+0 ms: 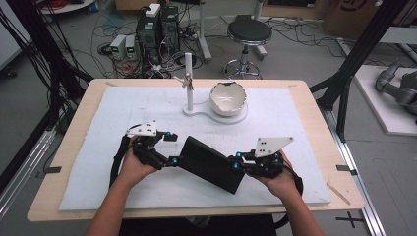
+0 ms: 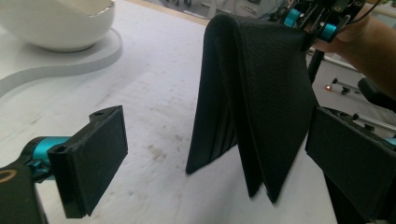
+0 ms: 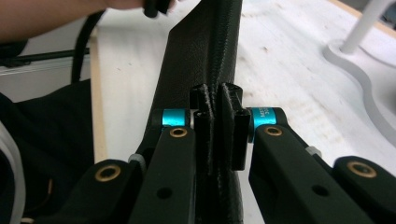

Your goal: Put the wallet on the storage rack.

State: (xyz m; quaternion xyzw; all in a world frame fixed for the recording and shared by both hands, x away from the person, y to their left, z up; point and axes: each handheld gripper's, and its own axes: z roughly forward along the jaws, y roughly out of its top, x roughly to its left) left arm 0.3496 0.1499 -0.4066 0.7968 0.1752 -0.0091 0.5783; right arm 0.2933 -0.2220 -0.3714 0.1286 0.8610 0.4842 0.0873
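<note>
A black folded wallet hangs tilted above the white mat, its fold uppermost and its lower edges near the mat. My right gripper is shut on the wallet's right end; in the right gripper view its pads pinch the wallet along the edge. My left gripper stands open at the wallet's left end. In the left gripper view the wallet hangs between the wide jaws of my left gripper, close to the right pad and far from the left one.
A white bowl rests on a white stand base with an upright post at the back middle of the mat. The wooden table's edge runs in front. A stool and computers stand on the floor beyond.
</note>
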